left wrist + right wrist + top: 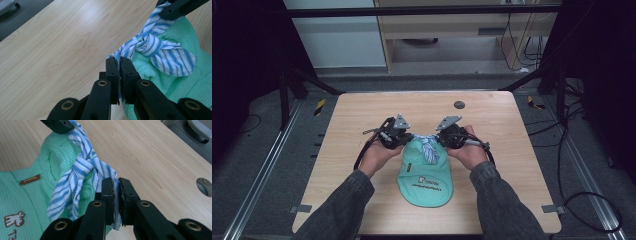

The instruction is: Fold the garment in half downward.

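- High view: we are seeing the mint-green garment (426,176) lying flat near the middle of the wooden table (492,130), collar end pointing away from the person, hem toward the near edge.
- We are holding the blue-and-white striped tie (429,147) at that collar end, one strand in each tool, with the knot sitting between them.
- Left gripper (404,138) is sitting just left of the collar, right gripper (443,138) just right of it; both are angling inward toward each other, close but not touching.
- Left gripper view: we are seeing the jaws of the left gripper (119,63) pressed together on one strand of the tie (152,47); fabric is showing in the slit between the pads. The knot is lying just beyond and to the right of the tips, on the green knit (180,85).
- Right gripper view: the right gripper (115,185) is likewise clamped on the other strand of the tie (80,171), white cloth pinched between the pads and hanging out below them. The knot is lying up and left of the tips, over the garment (30,195).
- Both strands are running from the pads up to the knot.
- A round hole (459,104) is sitting in the tabletop beyond the grippers, well apart from the garment.
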The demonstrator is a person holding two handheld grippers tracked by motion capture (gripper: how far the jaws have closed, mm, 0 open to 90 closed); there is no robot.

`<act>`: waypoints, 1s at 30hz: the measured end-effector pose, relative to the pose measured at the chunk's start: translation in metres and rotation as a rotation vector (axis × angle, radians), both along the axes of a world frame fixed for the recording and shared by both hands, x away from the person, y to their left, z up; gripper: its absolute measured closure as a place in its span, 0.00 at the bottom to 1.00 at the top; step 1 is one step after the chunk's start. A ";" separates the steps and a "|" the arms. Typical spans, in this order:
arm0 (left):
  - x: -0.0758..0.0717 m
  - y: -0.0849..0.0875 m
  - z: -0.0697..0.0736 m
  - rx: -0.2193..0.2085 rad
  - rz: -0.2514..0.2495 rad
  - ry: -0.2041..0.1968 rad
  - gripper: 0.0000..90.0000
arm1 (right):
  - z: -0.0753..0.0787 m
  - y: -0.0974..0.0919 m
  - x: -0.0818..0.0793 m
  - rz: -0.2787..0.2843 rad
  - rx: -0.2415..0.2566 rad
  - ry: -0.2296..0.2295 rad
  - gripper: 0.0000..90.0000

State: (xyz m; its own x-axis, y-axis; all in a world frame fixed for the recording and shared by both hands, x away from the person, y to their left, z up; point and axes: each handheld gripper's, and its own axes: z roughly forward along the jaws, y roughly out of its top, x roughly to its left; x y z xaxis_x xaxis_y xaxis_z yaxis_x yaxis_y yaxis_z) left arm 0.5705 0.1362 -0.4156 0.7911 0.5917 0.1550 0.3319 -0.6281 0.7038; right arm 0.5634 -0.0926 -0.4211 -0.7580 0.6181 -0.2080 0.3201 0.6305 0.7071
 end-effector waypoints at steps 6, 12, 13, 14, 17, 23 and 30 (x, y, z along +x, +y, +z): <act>-0.003 0.005 0.001 -0.009 0.004 -0.013 0.96 | 0.003 0.005 -0.003 0.011 -0.011 -0.024 0.93; -0.006 0.002 0.002 -0.004 0.005 -0.016 0.96 | 0.005 0.005 -0.006 0.002 -0.020 -0.023 0.93; -0.006 0.002 0.002 0.001 0.003 -0.017 0.96 | 0.005 0.005 -0.005 0.003 -0.024 -0.023 0.93; -0.006 0.002 0.002 0.001 0.003 -0.017 0.96 | 0.005 0.005 -0.005 0.003 -0.024 -0.023 0.93; -0.004 0.003 0.005 0.010 -0.005 -0.017 0.96 | 0.006 0.005 -0.005 0.008 -0.028 -0.023 0.92; -0.002 0.004 0.012 0.008 -0.006 -0.026 0.96 | 0.013 0.006 -0.001 0.009 -0.039 -0.025 0.92; 0.000 0.006 0.017 0.005 -0.002 -0.036 0.96 | 0.018 0.008 0.002 0.001 -0.038 -0.027 0.92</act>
